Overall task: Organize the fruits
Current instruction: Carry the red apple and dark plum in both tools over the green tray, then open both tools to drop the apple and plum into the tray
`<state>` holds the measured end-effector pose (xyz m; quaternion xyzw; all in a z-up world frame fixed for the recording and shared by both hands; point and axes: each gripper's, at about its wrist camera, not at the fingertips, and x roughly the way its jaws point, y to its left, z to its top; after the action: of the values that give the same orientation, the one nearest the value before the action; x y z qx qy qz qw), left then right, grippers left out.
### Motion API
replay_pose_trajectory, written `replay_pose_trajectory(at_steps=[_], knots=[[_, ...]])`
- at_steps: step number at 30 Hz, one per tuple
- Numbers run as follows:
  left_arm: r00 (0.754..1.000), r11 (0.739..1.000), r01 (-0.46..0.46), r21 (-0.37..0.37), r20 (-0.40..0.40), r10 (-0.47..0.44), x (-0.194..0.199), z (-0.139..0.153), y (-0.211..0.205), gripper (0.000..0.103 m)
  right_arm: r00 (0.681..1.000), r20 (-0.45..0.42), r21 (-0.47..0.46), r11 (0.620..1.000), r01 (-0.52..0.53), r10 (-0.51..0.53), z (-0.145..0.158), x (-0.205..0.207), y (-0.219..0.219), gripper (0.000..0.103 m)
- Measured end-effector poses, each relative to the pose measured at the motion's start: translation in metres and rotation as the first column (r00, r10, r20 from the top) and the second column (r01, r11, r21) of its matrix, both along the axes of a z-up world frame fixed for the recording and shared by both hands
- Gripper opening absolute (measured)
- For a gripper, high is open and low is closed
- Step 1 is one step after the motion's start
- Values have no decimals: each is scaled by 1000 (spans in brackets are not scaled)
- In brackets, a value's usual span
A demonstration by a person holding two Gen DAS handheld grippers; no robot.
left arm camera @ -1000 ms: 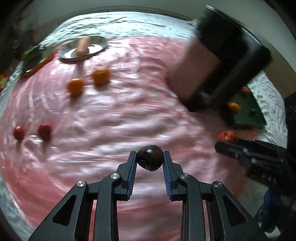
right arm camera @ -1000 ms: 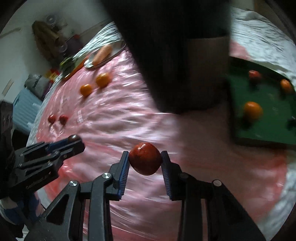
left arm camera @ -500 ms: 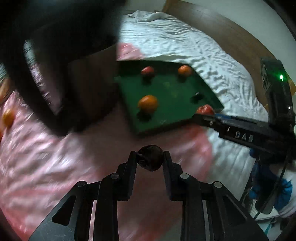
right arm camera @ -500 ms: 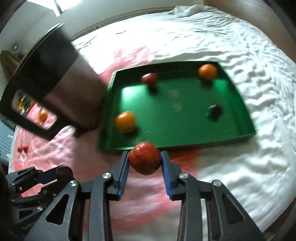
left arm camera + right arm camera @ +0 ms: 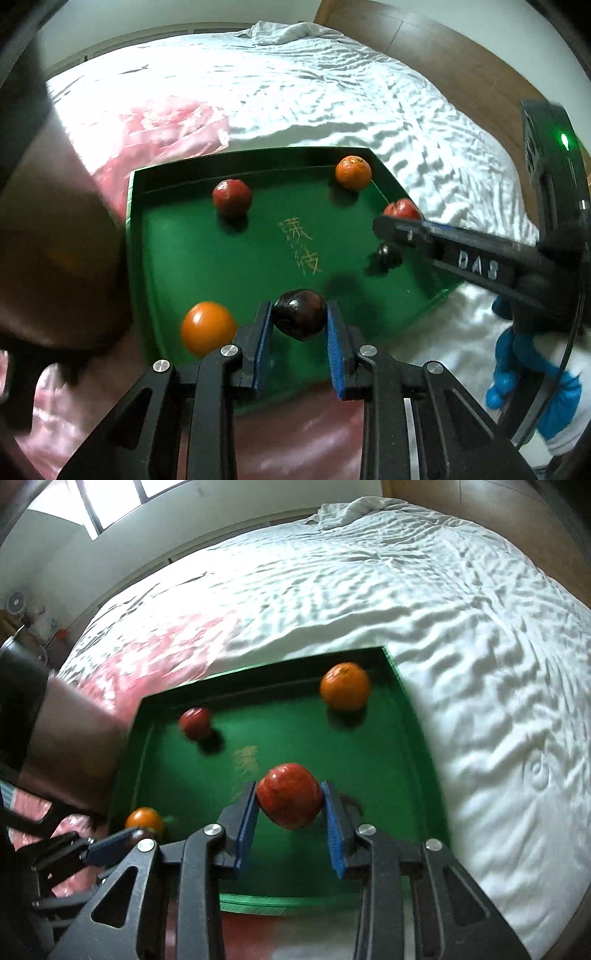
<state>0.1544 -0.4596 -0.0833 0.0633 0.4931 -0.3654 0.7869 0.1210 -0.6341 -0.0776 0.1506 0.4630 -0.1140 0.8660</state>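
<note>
Green plastic forms the tray (image 5: 177, 258) that fills the middle of the left wrist view, lying on a bed (image 5: 314, 92) with a white rumpled sheet and a pink cover (image 5: 166, 125) at ten o'clock. The left gripper (image 5: 299, 325) has its jaws clenched on a dark plum (image 5: 300, 314), held above the tray's near part at six o'clock. On the tray floor lie a red fruit (image 5: 232, 196) at eleven o'clock, an orange (image 5: 353, 172) at one o'clock in the far corner, another orange (image 5: 208, 328) at seven o'clock just left of the jaws, and a small dark fruit (image 5: 388, 255) at three o'clock. The right gripper (image 5: 397, 218) reaches in from three o'clock with a red apple (image 5: 402, 208) at its tip. A blue glove (image 5: 532, 384) shows at four o'clock.

In the right wrist view the right gripper (image 5: 289, 806) has its jaws grasping the red apple (image 5: 289, 800) above the green tray (image 5: 406, 746). A blurred red fruit (image 5: 195, 722) lies at ten o'clock, an orange (image 5: 344, 686) at one o'clock near the far corner, and a second orange (image 5: 144, 819) at eight o'clock. The left gripper (image 5: 125, 843) enters from eight o'clock, just beside that second orange.
</note>
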Motion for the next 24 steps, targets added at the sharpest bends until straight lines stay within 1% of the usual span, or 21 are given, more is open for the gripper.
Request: replay_pose_trajectory(at_steps=[2, 4, 9, 12, 14, 20, 21, 22, 24], knots=[[1000, 1000, 9, 23, 9, -9, 2, -8, -11, 24, 1000, -3, -12, 1000, -1, 1, -5, 10, -12, 60], [1000, 999, 14, 42, 1, -14, 3, -16, -17, 24, 1000, -9, -22, 1000, -2, 1, -11, 17, -19, 60], [1000, 997, 22, 73, -10, -21, 2, -31, -26, 24, 999, -34, -17, 1000, 9, -10, -33, 28, -37, 60], [1000, 996, 25, 85, -15, -24, 2, -36, -30, 24, 999, -42, -13, 1000, 17, -18, -41, 28, -41, 61], [1000, 996, 27, 90, 0, -27, 2, -37, -33, 24, 999, -44, -3, 1000, 18, -18, -46, 28, -43, 61], [1000, 995, 24, 101, 16, -26, 2, -38, -38, 24, 999, -48, -32, 999, 12, -13, -47, 29, -43, 61], [1000, 995, 20, 100, 15, -22, 2, -37, -38, 24, 999, -50, -31, 999, 11, -13, -46, 29, -43, 63], [1000, 995, 18, 100, 12, -19, 2, -37, -39, 24, 999, -51, -33, 999, 11, -13, -46, 28, -42, 75], [1000, 995, 19, 100, 8, -20, 3, -37, -39, 24, 999, -54, -46, 999, 8, -11, -44, 29, -41, 88]])
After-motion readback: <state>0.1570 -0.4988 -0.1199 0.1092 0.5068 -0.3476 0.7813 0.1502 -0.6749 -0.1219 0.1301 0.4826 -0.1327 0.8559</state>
